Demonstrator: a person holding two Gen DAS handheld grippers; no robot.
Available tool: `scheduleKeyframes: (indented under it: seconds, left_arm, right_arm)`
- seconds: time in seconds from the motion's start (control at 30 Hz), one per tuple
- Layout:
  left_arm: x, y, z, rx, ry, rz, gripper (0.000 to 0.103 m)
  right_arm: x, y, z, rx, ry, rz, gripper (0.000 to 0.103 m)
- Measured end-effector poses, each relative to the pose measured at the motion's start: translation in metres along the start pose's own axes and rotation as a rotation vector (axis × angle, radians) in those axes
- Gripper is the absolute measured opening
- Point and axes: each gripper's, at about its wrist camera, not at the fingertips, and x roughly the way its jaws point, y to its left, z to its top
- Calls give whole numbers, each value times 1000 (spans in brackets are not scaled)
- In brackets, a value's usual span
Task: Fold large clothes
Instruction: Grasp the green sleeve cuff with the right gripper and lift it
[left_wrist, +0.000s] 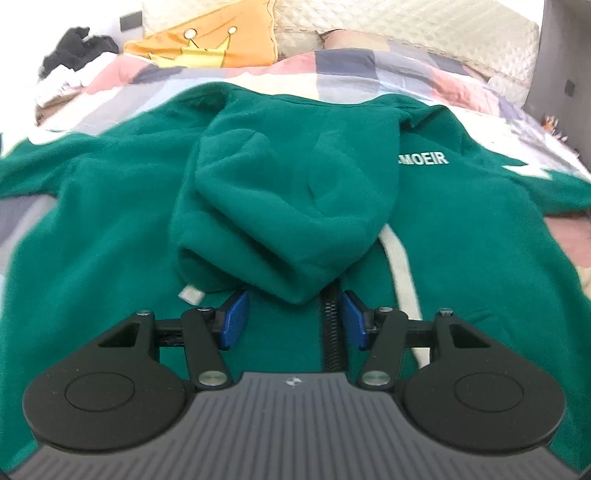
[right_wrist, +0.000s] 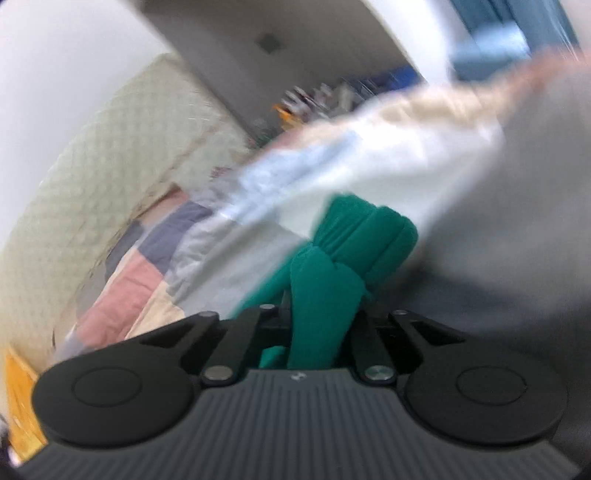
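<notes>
Green fleece fills most of the left wrist view: a hooded sweatshirt (left_wrist: 110, 229) lies spread front-up on a patchwork bedspread (left_wrist: 332, 70) of pink, grey and cream squares. Its hood (left_wrist: 284, 199) is flopped forward over the chest, covering the top of the black zipper (left_wrist: 330, 332) and part of the white lettering (left_wrist: 424, 158). A white drawcord (left_wrist: 402, 266) trails down the right side of the zipper, and a second cord end (left_wrist: 191, 295) pokes out under the hood's left edge. The left gripper (left_wrist: 293, 319) hangs just over the hood's lower tip, its blue pads (left_wrist: 233, 319) apart with nothing pinched between them.

In the blurred right wrist view, the right gripper (right_wrist: 317, 328) is clamped tight on a bunched fold of the same green fabric (right_wrist: 332, 266), which bulges up between the black linkages and hides the fingertips.

Beyond the sweatshirt sit an orange cushion with a crown print (left_wrist: 199, 44), a quilted cream headboard (left_wrist: 406, 26) and a dark heap of clothes (left_wrist: 79, 46).
</notes>
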Motion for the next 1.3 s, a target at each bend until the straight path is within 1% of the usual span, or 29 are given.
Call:
scheduleKeyframes:
  seconds: [0.07, 0.1, 0.17, 0.23, 0.37, 0.47, 0.57, 0.67, 0.83, 0.97, 1.1, 1.2, 1.3]
  left_arm:
    - [-5, 2, 1, 28, -15, 36, 61]
    - [-7, 5, 2, 24, -16, 37, 61]
    - [-10, 12, 5, 3, -15, 12, 61]
    - [-14, 18, 5, -10, -21, 0, 61]
    - [-22, 26, 4, 8, -36, 3, 61]
    - [-33, 32, 5, -1, -49, -7, 61]
    - [-48, 41, 5, -22, -73, -30, 61]
    - [-60, 52, 5, -41, -86, -52, 61]
    - [-79, 69, 4, -67, -117, -80, 61]
    - [-92, 86, 4, -118, -138, -124, 61]
    - [-108, 106, 7, -158, -184, -143, 61]
    - [-117, 127, 10, -209, -215, -154, 61]
    - [-122, 147, 11, -246, -212, -143, 61]
  right_arm:
    - [-10, 12, 9, -37, -37, 13, 10]
    - [-14, 17, 13, -41, -49, 17, 10]
    - [-23, 32, 21, -41, -72, 31, 10]
    - [-32, 54, 28, -76, -90, 49, 10]
    - [-56, 105, 47, -119, -121, 96, 10]
    - [-85, 149, 60, -166, -149, 138, 9]
    - [-118, 188, 65, -236, -172, 182, 9]
    - [-153, 232, 62, -318, -189, 224, 9]
    - [-216, 307, 49, -420, -215, 336, 9]
    - [-259, 351, 32, -468, -223, 403, 9]
    - [-299, 390, 3, -556, -219, 458, 9]
    - [-327, 413, -25, -638, -206, 508, 9]
    - [-349, 431, -57, -711, -186, 569, 9]
